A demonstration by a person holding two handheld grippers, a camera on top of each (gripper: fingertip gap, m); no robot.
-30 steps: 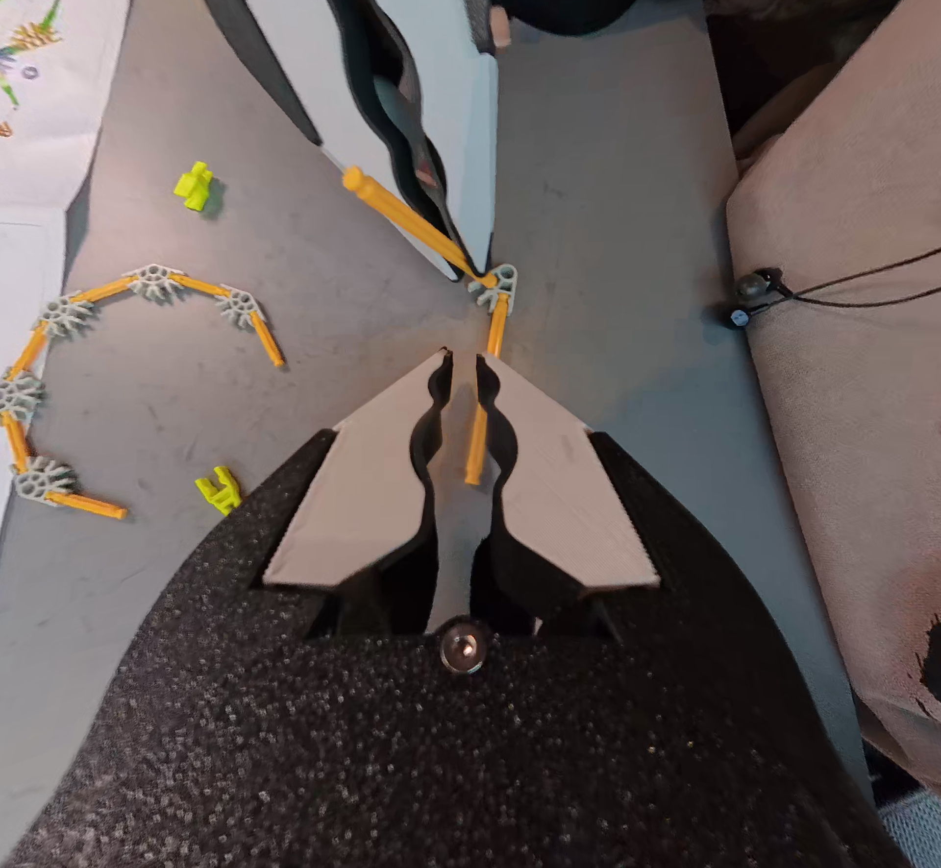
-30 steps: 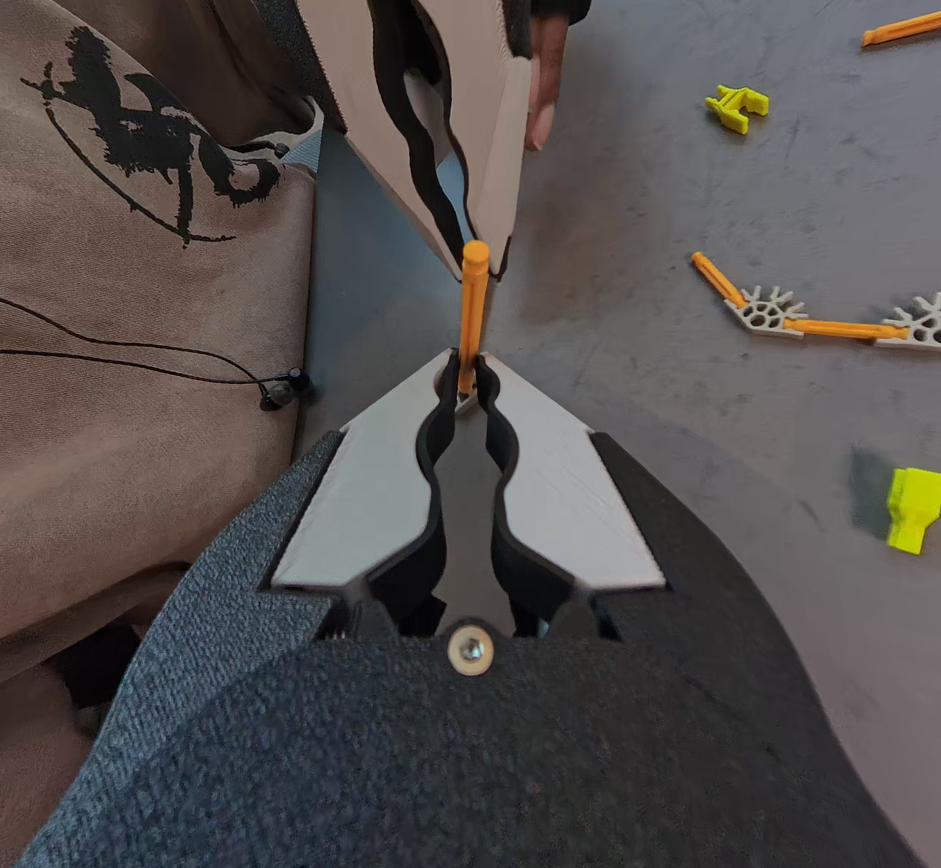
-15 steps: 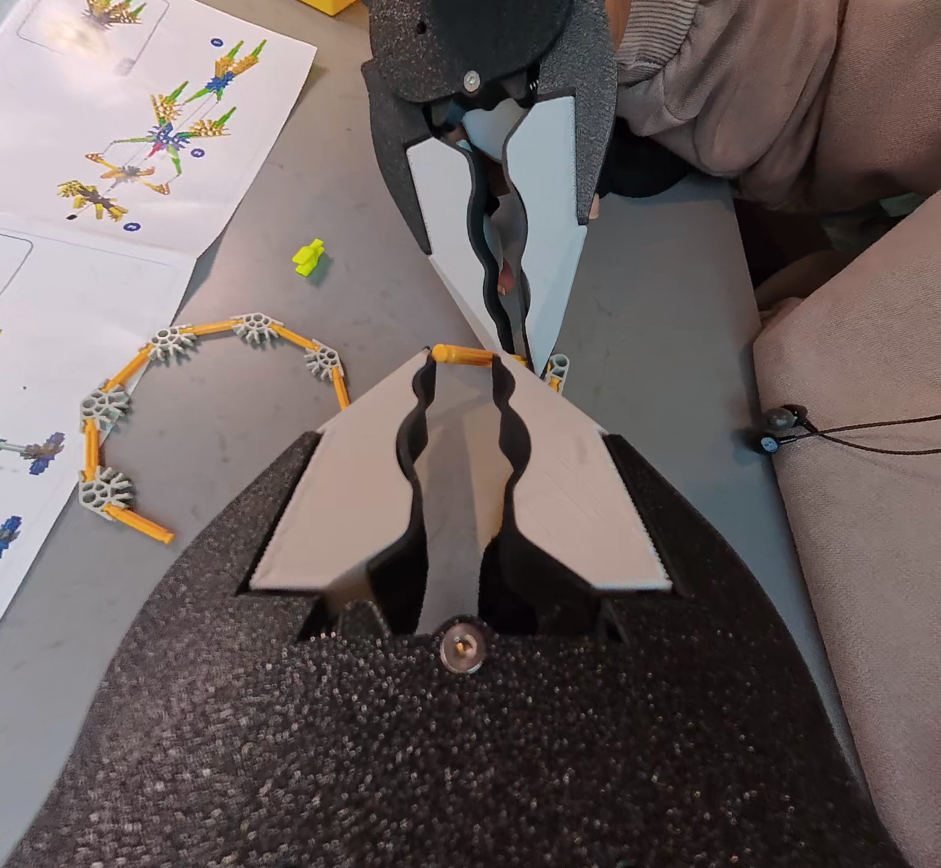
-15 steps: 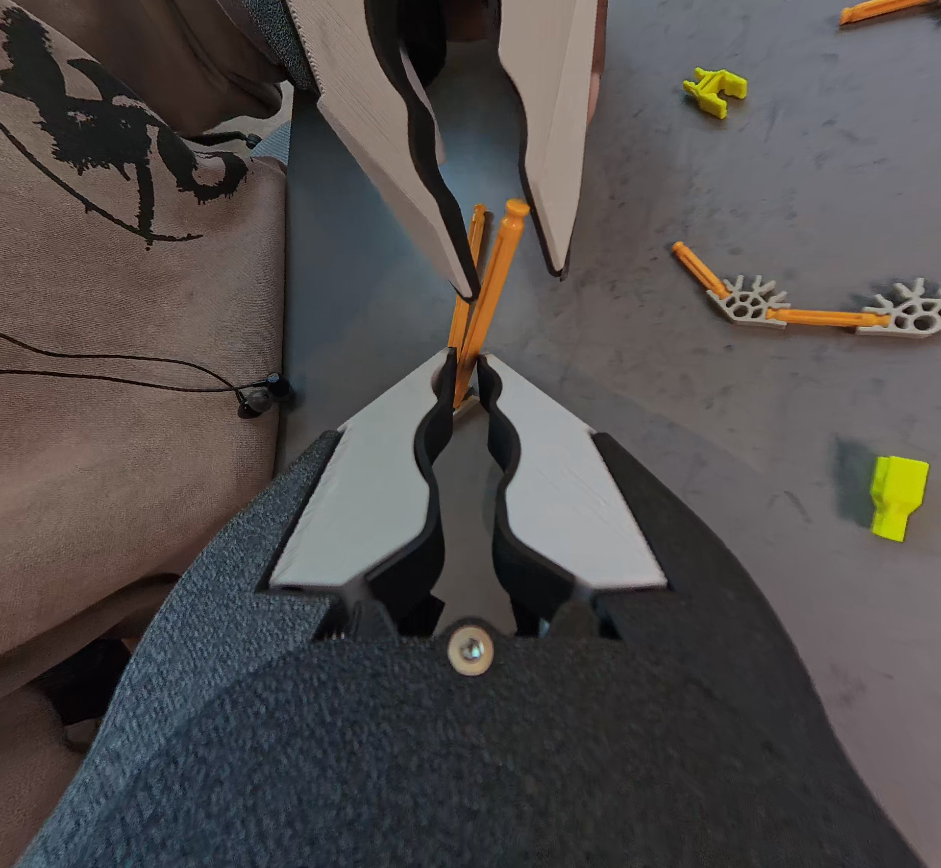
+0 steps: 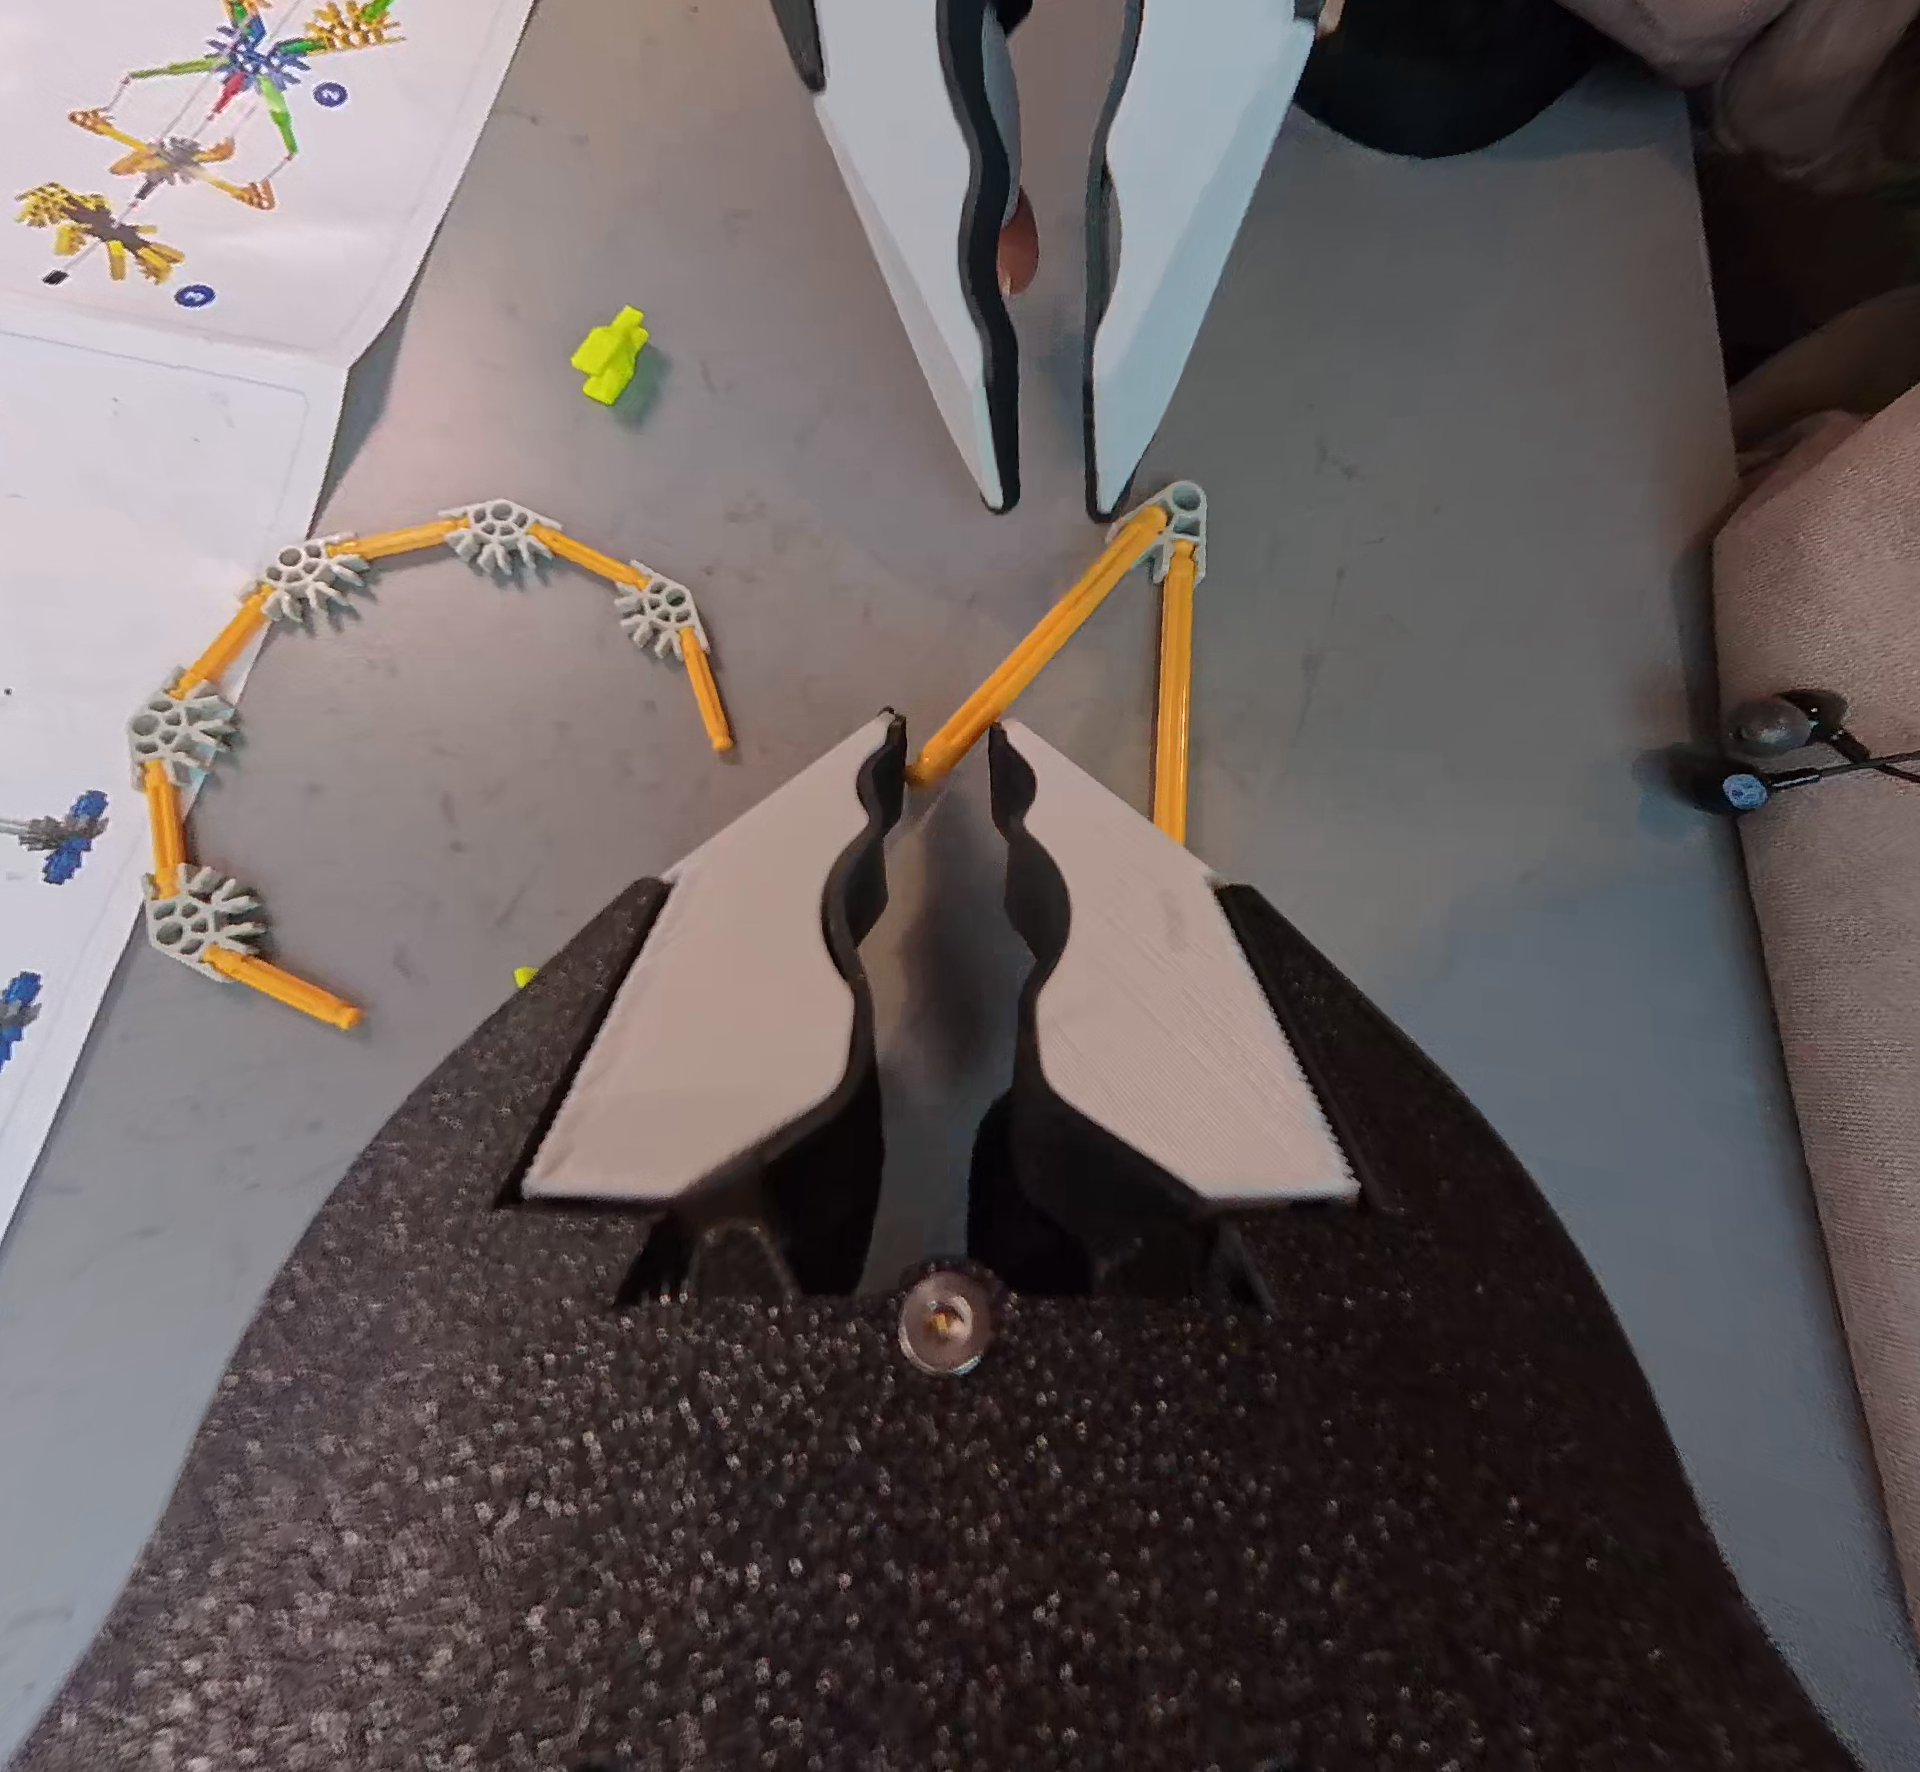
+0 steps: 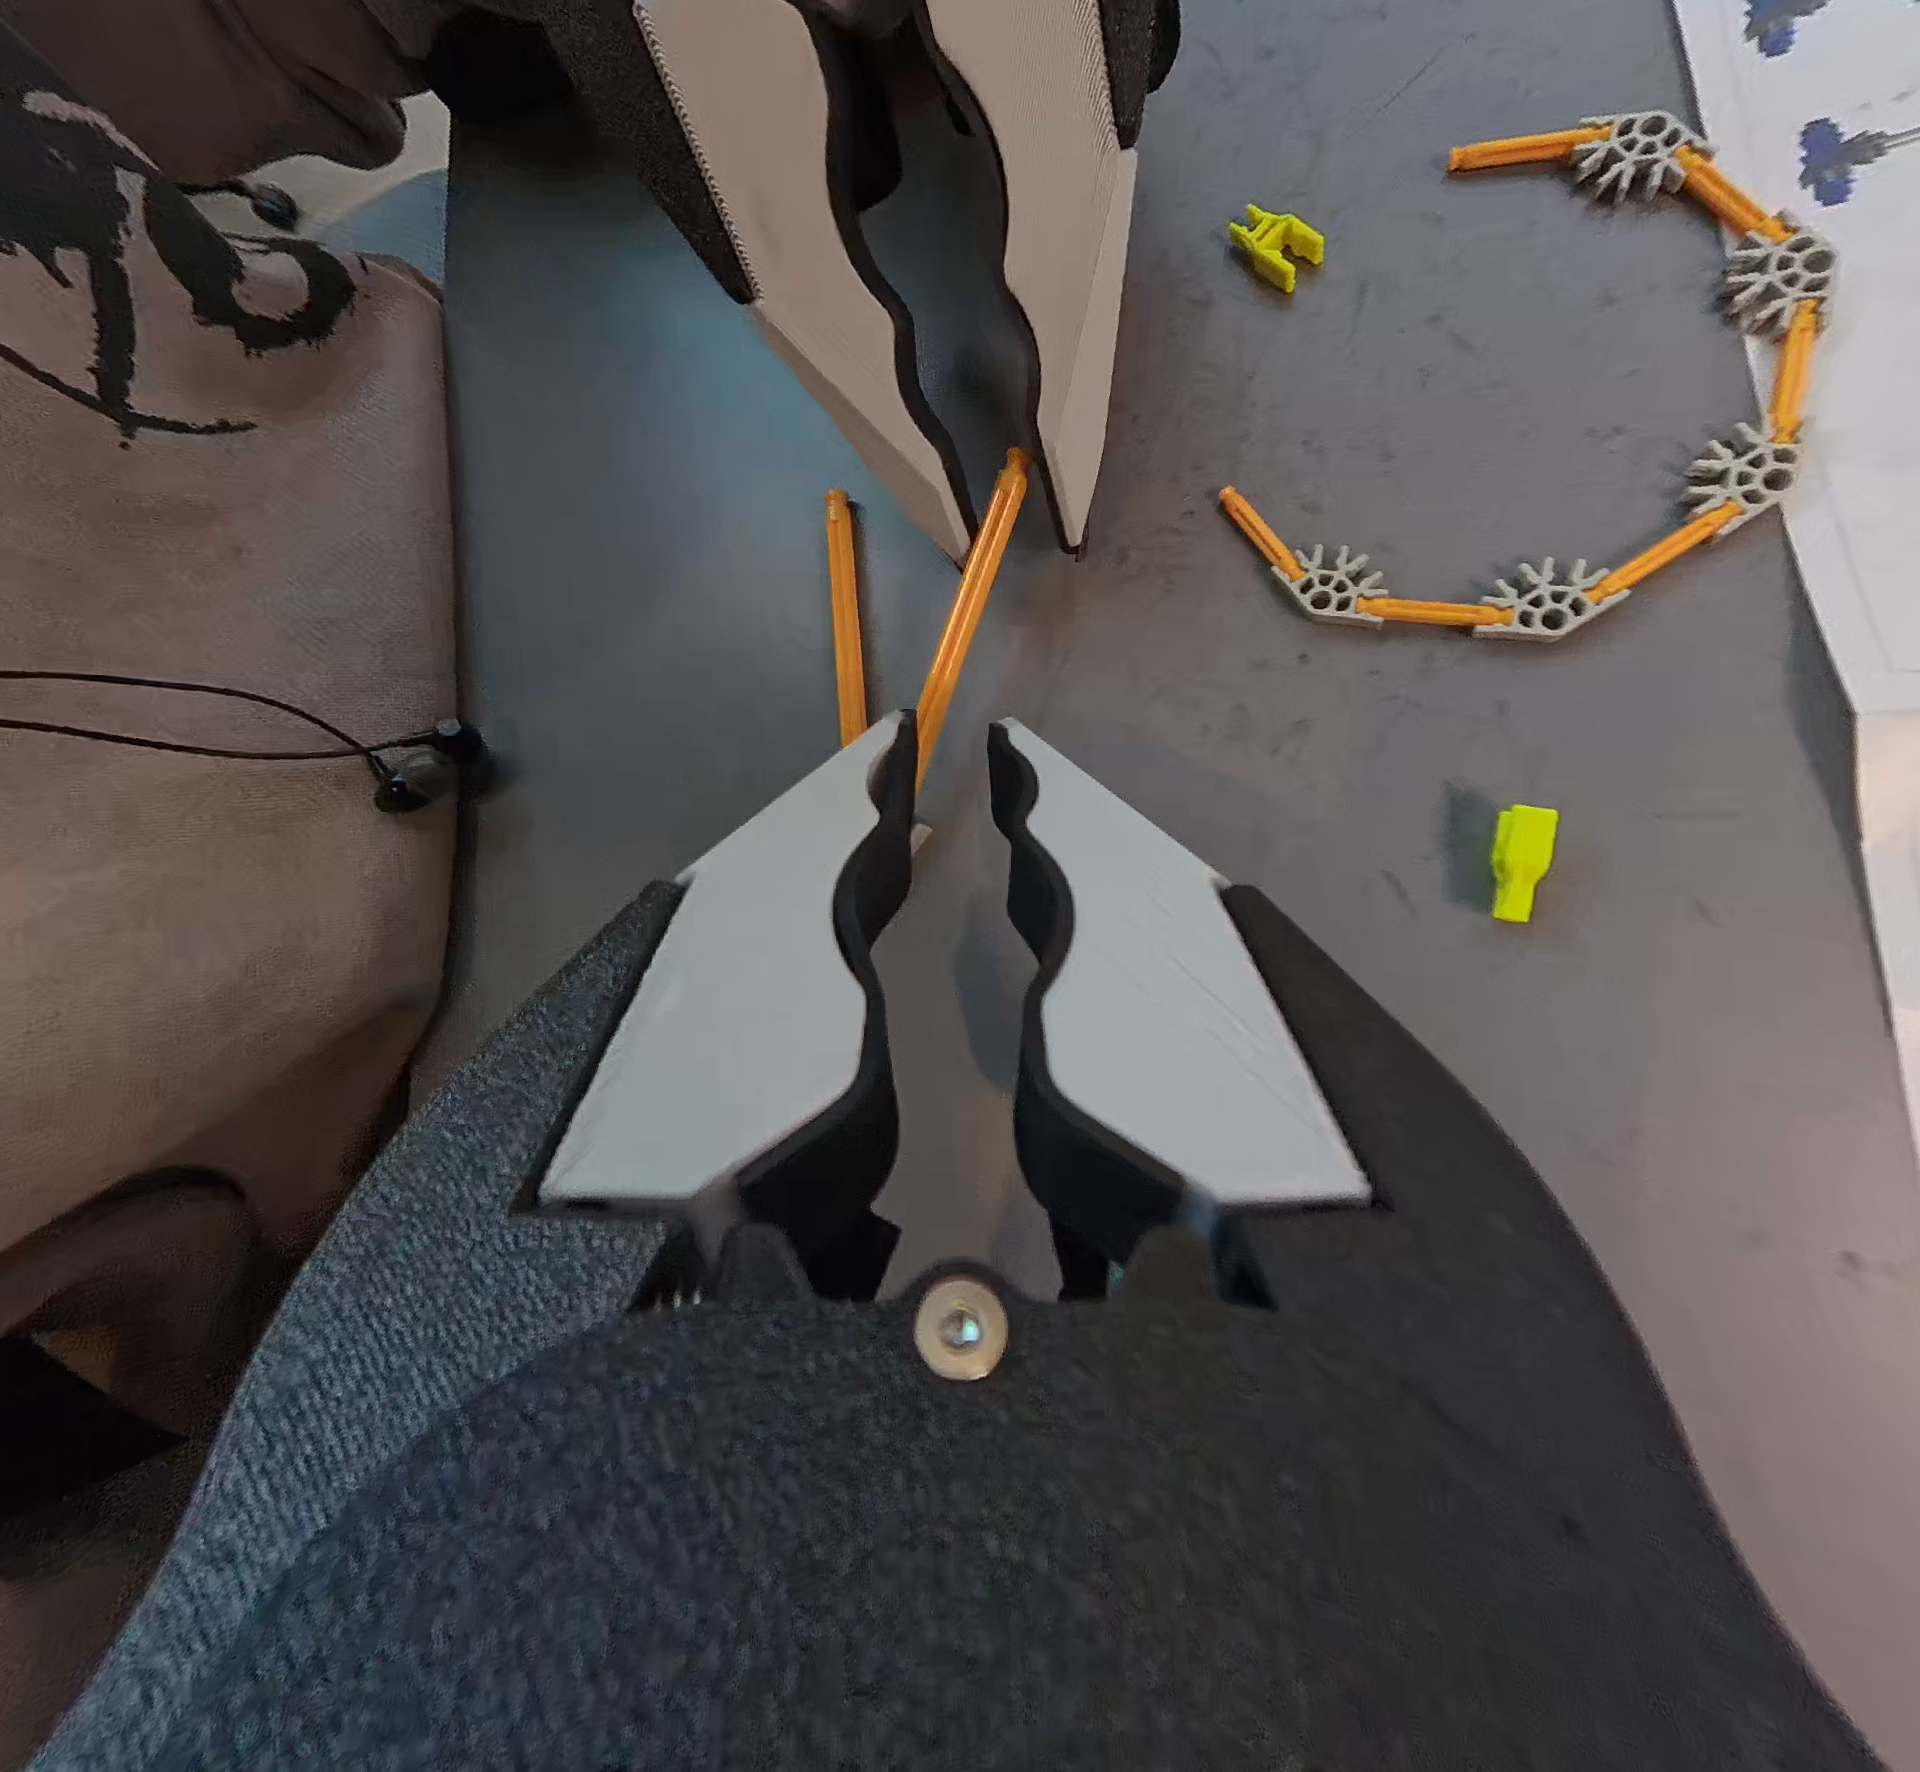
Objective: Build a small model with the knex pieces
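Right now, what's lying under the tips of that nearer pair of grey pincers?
In the right wrist view, the right gripper hangs open over the grey table. Two orange rods run under its fingertips. Their joining connector is hidden there; the left wrist view shows that grey connector.

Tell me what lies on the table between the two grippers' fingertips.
In both wrist views, a yellow rod spans the gap from left gripper to right gripper, joined at a grey connector to a second rod.

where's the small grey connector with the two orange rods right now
In the left wrist view, the grey connector lies on the grey table, right of centre, just beside the right gripper.
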